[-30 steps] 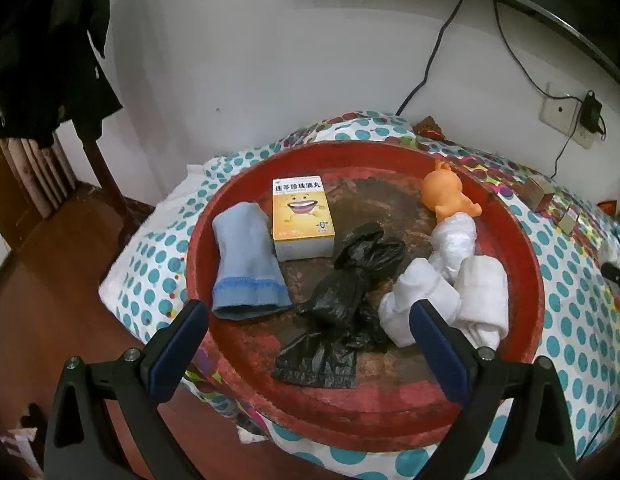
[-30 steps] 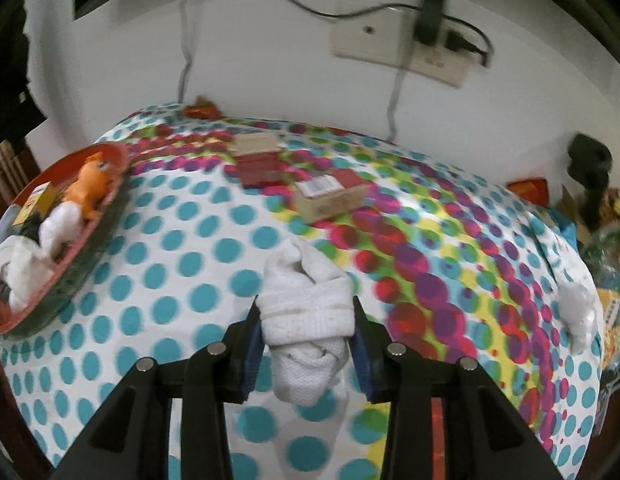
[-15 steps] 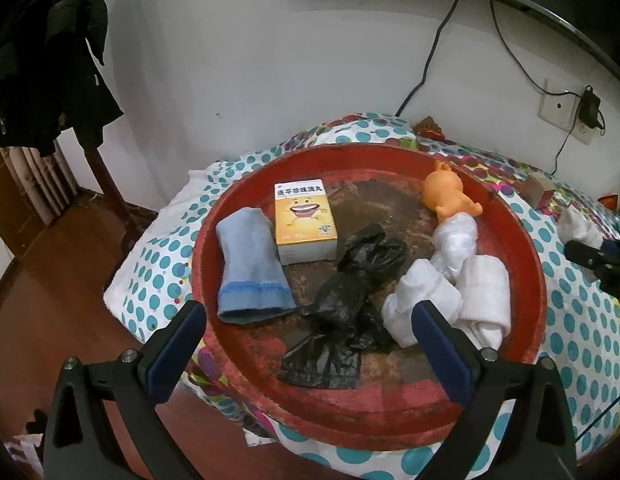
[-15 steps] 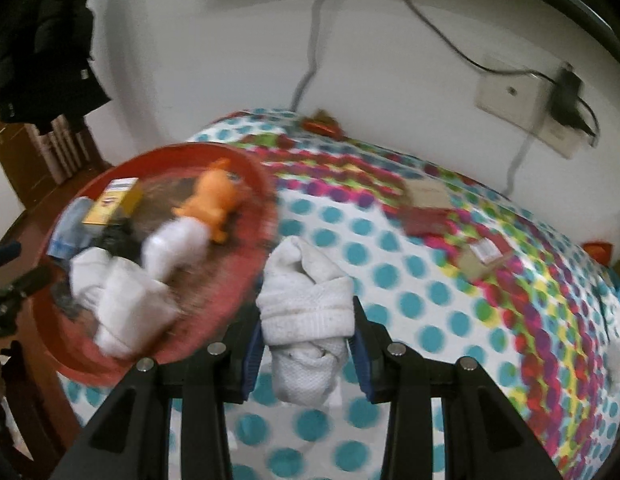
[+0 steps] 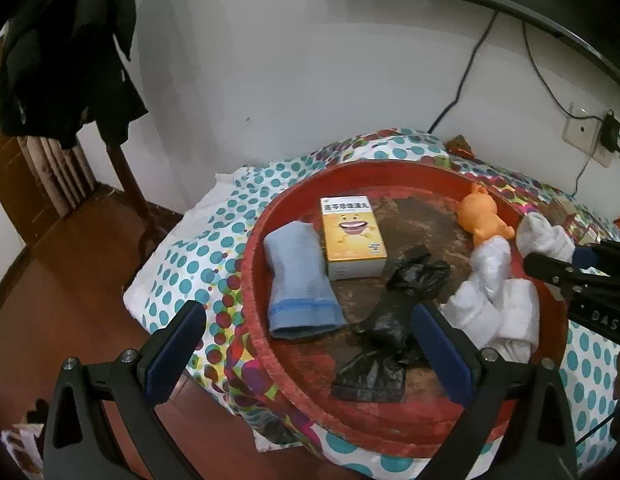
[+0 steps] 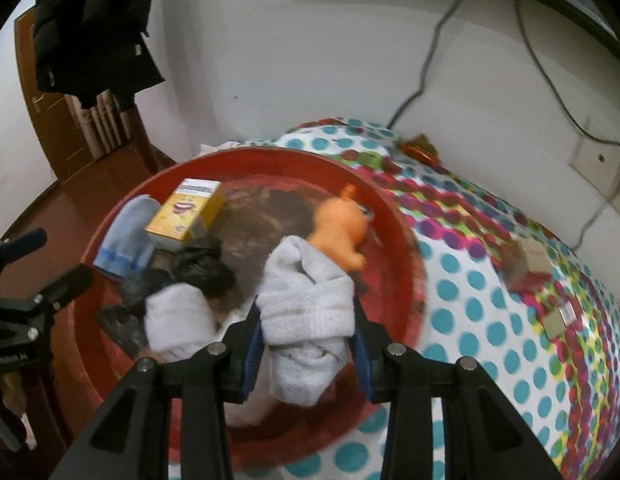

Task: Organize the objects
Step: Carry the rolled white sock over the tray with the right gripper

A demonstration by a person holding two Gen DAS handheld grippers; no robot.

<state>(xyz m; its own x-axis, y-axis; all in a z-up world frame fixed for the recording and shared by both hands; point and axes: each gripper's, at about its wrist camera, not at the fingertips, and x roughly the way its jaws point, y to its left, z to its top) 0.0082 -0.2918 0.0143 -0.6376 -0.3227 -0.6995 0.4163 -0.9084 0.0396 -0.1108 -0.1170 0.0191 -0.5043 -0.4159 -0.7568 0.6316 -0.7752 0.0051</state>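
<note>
Step in hand: carrying to tray. Right gripper fingers pinched rolled white sock, held over right side of red tray, near orange toy. Left gripper fingers spread, empty, at tray's near edge. Next, likely: lower onto white socks pile, release.

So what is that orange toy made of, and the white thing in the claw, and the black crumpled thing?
The orange toy looks like soft rubber or vinyl: smooth, rounded, slightly glossy. The rolled white sock in the right gripper is knitted cloth, likely cotton: you can see ribbing and a bumpy weave. The black plastic bag seems thin plastic film: crinkled with shiny creases.
</note>
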